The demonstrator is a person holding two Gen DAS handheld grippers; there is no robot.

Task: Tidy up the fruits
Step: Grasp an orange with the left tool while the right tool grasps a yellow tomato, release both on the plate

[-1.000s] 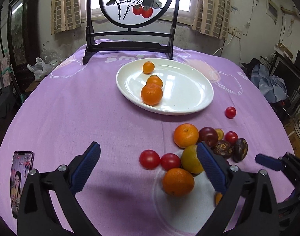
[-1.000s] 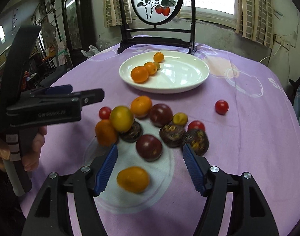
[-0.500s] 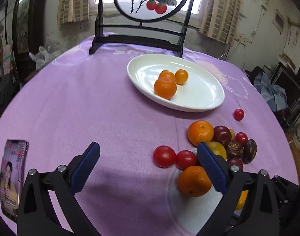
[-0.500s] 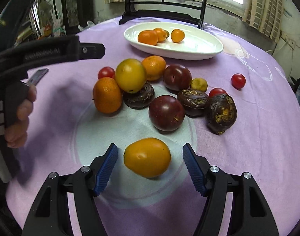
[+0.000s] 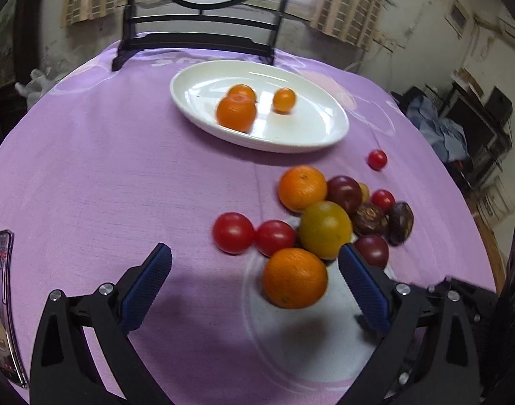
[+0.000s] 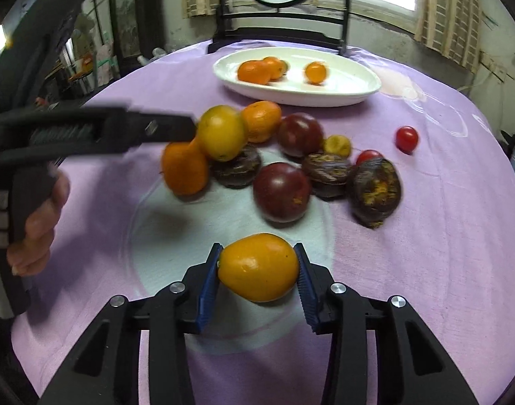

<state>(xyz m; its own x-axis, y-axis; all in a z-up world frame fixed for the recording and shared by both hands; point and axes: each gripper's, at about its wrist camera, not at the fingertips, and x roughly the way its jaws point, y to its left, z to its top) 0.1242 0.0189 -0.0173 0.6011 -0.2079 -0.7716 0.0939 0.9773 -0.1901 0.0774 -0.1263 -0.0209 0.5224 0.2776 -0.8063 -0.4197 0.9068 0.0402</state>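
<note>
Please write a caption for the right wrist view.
Right gripper clamps a yellow-orange fruit before the fruit pile.

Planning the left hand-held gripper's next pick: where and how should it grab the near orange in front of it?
Take the near orange across its widest middle, coming straight forward and down from the near side. It is round, so any width works, but its near side faces bare cloth, while the yellow-green fruit crowds it behind. The left hand-held gripper is open wide enough to straddle it.
</note>
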